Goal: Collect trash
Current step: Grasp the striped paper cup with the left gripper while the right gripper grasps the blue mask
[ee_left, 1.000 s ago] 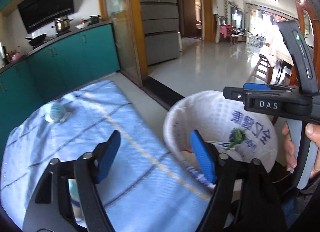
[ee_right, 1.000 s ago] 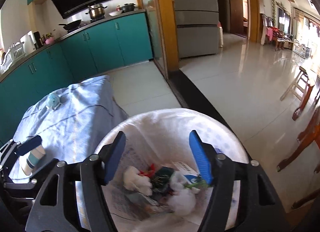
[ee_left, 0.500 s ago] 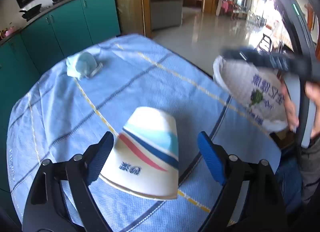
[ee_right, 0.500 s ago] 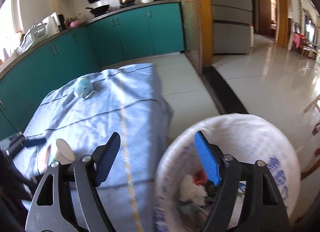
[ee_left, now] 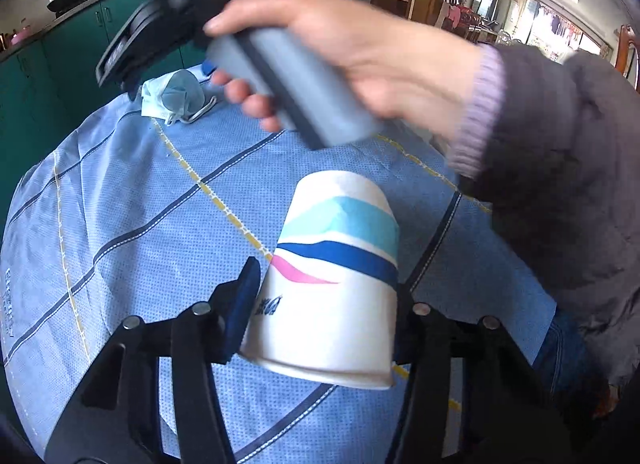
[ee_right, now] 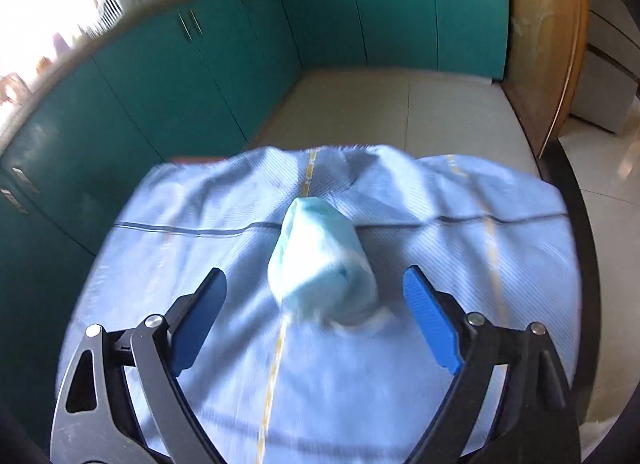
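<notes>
An upside-down white paper cup (ee_left: 340, 223) with blue, teal and pink stripes stands on the blue checked tablecloth (ee_left: 120, 223). My left gripper (ee_left: 324, 284) has its jaws closing on the cup's wide lower part. The left pad touches the cup's side; the right pad is hidden behind it. A crumpled light blue face mask (ee_right: 320, 256) lies near the table's far edge, also in the left wrist view as the mask (ee_left: 176, 93). My right gripper (ee_right: 316, 276) straddles it with jaws opening, pads well clear of it.
A person's hand (ee_left: 340, 51) and dark sleeve (ee_left: 560, 163) cross above the table, holding the right gripper's grey handle. Teal cabinets (ee_right: 200, 63) run behind the table, and tiled floor (ee_right: 400, 103) and a wooden door frame (ee_right: 552, 43) lie beyond its far edge.
The left jaws have narrowed onto the cup. The right gripper swung away from the white trash bag to the mask, spreading wider, and its hand now crosses the left wrist view.
</notes>
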Demonstrator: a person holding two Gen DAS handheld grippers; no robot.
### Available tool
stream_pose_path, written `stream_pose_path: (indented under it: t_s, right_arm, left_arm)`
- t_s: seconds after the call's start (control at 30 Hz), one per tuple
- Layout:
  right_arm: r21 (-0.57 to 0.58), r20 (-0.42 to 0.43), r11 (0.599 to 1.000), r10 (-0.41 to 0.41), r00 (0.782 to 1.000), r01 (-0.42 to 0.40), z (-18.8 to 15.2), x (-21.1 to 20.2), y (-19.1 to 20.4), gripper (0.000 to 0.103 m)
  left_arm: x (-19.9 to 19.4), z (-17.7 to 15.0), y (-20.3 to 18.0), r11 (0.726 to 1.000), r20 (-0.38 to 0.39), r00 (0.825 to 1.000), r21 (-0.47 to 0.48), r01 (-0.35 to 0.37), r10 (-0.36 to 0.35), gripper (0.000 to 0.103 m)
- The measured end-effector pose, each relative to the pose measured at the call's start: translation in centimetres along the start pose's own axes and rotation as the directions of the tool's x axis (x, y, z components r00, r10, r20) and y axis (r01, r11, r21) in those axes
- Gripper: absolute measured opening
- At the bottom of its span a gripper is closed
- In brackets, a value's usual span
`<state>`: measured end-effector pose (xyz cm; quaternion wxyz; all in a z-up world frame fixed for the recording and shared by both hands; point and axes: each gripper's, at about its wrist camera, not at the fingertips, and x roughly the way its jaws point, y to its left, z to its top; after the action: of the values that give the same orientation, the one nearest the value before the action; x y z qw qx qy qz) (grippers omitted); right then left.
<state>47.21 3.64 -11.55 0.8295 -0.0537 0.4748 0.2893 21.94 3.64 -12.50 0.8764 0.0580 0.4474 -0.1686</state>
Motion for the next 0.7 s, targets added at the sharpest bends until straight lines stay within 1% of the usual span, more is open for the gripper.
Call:
stream_pose_path:
  t_s: [0.1, 0.13, 0.17, 0.2, 0.23, 0.27, 0.37, 0.4, 0.47, 0.57, 0.67, 0.7]
  right_arm:
    - [-0.057, -0.021, 0.997, -0.048, 0.999, 0.046, 0.1, 1.9, 0.9, 0.088]
    - [-0.072, -0.023, 0.996, -0.061, 0.998, 0.059, -0.1, 2.1, 1.2, 0.082]
    - [-0.087, -0.032, 0.994, -0.068, 0.997, 0.065, -0.4, 2.3, 1.3, 0.064]
    - [-0.102, -0.049, 0.992, -0.081, 0.996, 0.076, -0.8, 2.5, 1.5, 0.052]
    - [-0.111, -0.053, 0.991, -0.085, 0.995, 0.079, -1.2, 2.4, 1.6, 0.045]
    - [-0.119, -0.044, 0.991, -0.071, 0.997, 0.066, -1.7, 1.7, 1.6, 0.039]
    - [-0.127, -0.014, 0.991, -0.053, 0.999, 0.050, -3.4, -0.8, 1.3, 0.036]
    - [-0.124, 0.009, 0.991, -0.048, 0.999, 0.048, -4.2, -2.2, 1.0, 0.036]
    - [-0.111, 0.047, 0.992, -0.048, 0.998, 0.053, -5.8, -4.7, 0.2, 0.036]
    - [-0.102, 0.113, 0.992, -0.064, 0.992, 0.076, -9.6, -9.1, -1.6, 0.036]
    - [-0.065, 0.146, 0.992, -0.095, 0.985, 0.105, -13.7, -12.3, -3.8, 0.036]
    - [-0.049, 0.158, 0.991, -0.117, 0.980, 0.126, -15.7, -13.5, -4.7, 0.036]
  left_arm:
    - [0.0, 0.0, 0.0, 1.000, -0.003, 1.000, 0.002, 0.000, 0.000, 0.054]
    - [0.0, 0.0, -0.1, 1.000, -0.004, 1.000, 0.007, -0.003, 0.003, 0.053]
    - [0.0, -0.1, -0.3, 1.000, -0.003, 1.000, 0.012, -0.006, 0.006, 0.053]
    - [-0.1, -0.1, -0.4, 1.000, -0.003, 1.000, 0.016, -0.008, 0.008, 0.053]
    - [-0.1, -0.2, -0.4, 1.000, -0.001, 1.000, 0.016, -0.010, 0.010, 0.053]
    - [-0.2, -0.2, -0.4, 1.000, 0.000, 1.000, 0.013, -0.014, 0.014, 0.052]
    - [-0.6, -0.6, -0.2, 1.000, 0.011, 1.000, 0.000, -0.024, 0.024, 0.045]
    - [-0.8, -0.8, -0.3, 1.000, 0.014, 1.000, 0.003, -0.022, 0.022, 0.039]
    - [-1.0, -1.1, -0.5, 1.000, 0.018, 1.000, 0.014, -0.016, 0.016, 0.039]
    - [-1.2, -1.5, -1.2, 0.999, 0.017, 1.000, 0.040, -0.008, 0.008, 0.039]
    - [-1.3, -1.7, -1.6, 0.998, 0.020, 1.000, 0.057, -0.007, 0.005, 0.039]
    - [-1.4, -1.6, -1.5, 0.999, 0.020, 1.000, 0.051, 0.000, -0.001, 0.039]
